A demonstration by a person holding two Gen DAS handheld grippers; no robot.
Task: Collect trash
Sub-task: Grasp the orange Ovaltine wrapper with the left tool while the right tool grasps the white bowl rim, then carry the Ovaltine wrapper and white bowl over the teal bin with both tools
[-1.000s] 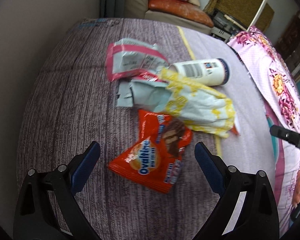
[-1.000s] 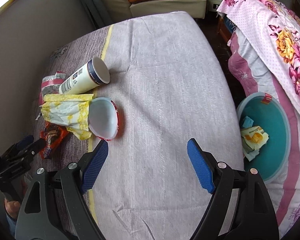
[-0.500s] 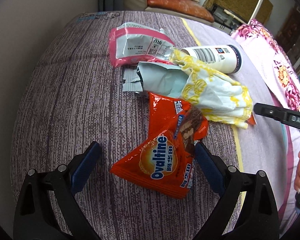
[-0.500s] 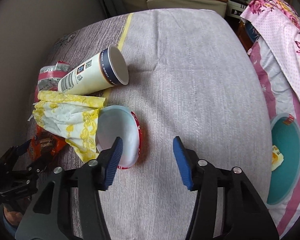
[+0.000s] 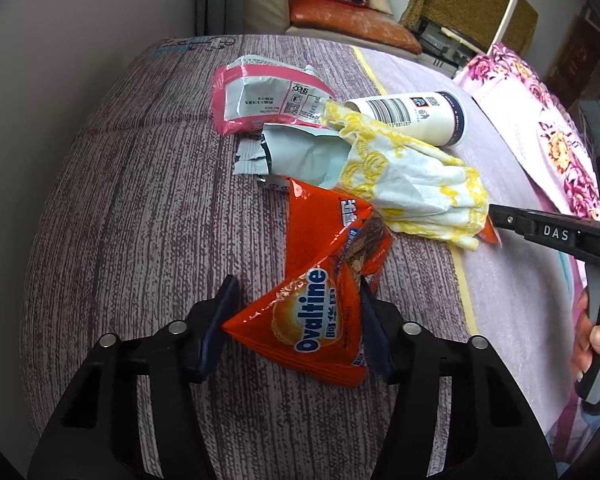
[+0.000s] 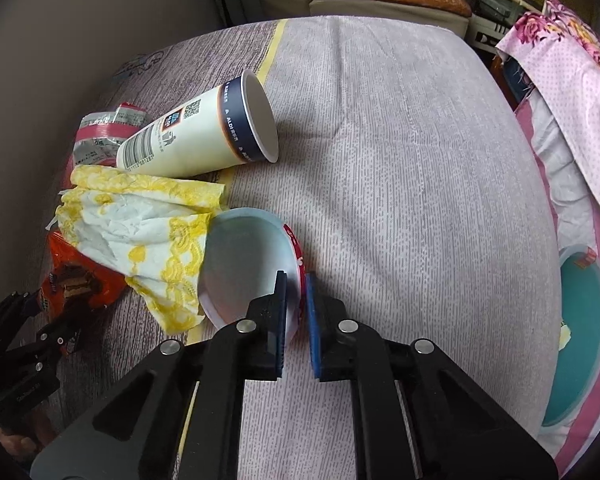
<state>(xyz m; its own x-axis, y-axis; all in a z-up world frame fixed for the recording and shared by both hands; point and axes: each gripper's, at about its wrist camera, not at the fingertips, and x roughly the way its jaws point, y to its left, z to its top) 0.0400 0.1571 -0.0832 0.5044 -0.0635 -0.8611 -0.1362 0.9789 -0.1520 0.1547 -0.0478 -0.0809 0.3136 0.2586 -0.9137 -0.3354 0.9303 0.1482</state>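
Note:
An orange Ovaltine wrapper (image 5: 324, 280) lies on the table, and my left gripper (image 5: 298, 320) is shut on its near end. In the right wrist view the wrapper (image 6: 76, 280) shows at the left. My right gripper (image 6: 296, 312) is shut on the rim of a small white bowl with a red outside (image 6: 244, 256), which lies tipped on its side. A crumpled yellow-and-white napkin (image 5: 412, 188) (image 6: 140, 232), a white paper cup on its side (image 5: 416, 116) (image 6: 204, 132), a pink-and-silver packet (image 5: 260, 100) and a pale torn wrapper (image 5: 300, 156) lie behind.
A teal bin (image 6: 580, 340) holding some trash stands on the floor to the right of the table. A floral pink cloth (image 6: 572, 72) hangs at the right. A sofa with an orange cushion (image 5: 352, 24) is behind the table.
My left gripper moved forward and closed on the Ovaltine wrapper. My right gripper moved to the bowl and closed on its rim.

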